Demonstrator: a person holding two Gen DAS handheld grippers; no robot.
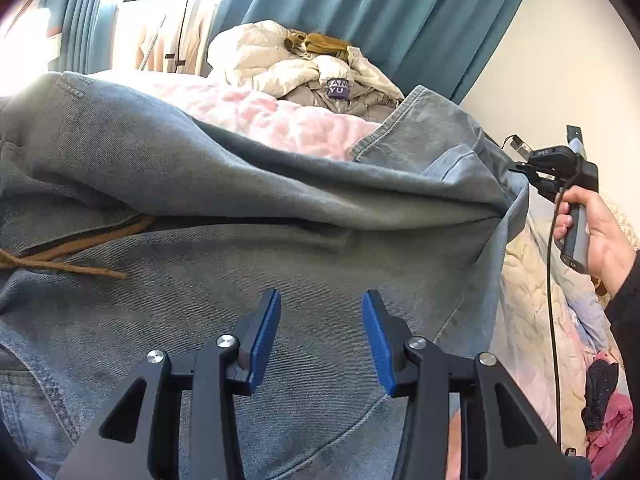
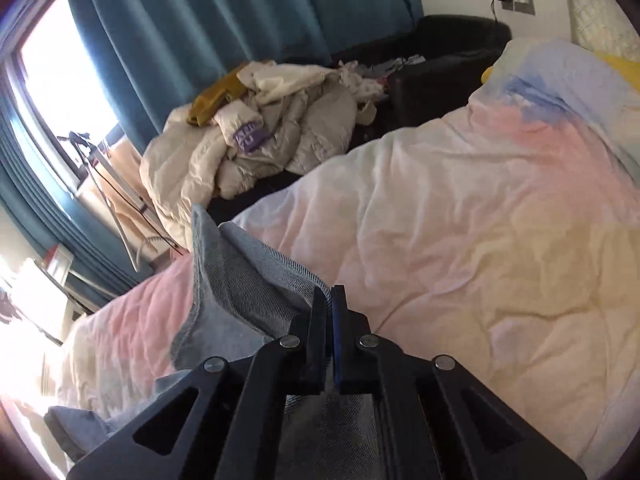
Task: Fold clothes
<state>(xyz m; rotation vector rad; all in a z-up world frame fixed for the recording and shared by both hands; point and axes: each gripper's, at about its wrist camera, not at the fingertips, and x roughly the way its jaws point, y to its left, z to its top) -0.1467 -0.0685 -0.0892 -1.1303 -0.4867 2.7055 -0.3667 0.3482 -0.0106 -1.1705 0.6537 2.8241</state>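
Grey-blue denim trousers point(image 1: 280, 220) with a brown drawstring point(image 1: 60, 260) lie spread on the bed and fill most of the left wrist view. My left gripper point(image 1: 322, 294) hovers just above the denim, its blue pads apart with nothing between them. My right gripper point(image 2: 329, 288) is shut on a folded edge of the same denim point(image 2: 240, 280), and the cloth is pinched between its pads. In the left wrist view a hand point(image 1: 600, 236) holds that gripper's handle at the far right, where the lifted denim edge is pulled up into a ridge.
A pastel pink, yellow and blue quilt point(image 2: 480, 220) covers the bed. A heap of cream padded jackets point(image 2: 260, 140) lies beyond it by teal curtains point(image 1: 400, 12). A dark chair point(image 2: 440, 72) stands behind. Pink clothes point(image 1: 608, 420) lie at the right.
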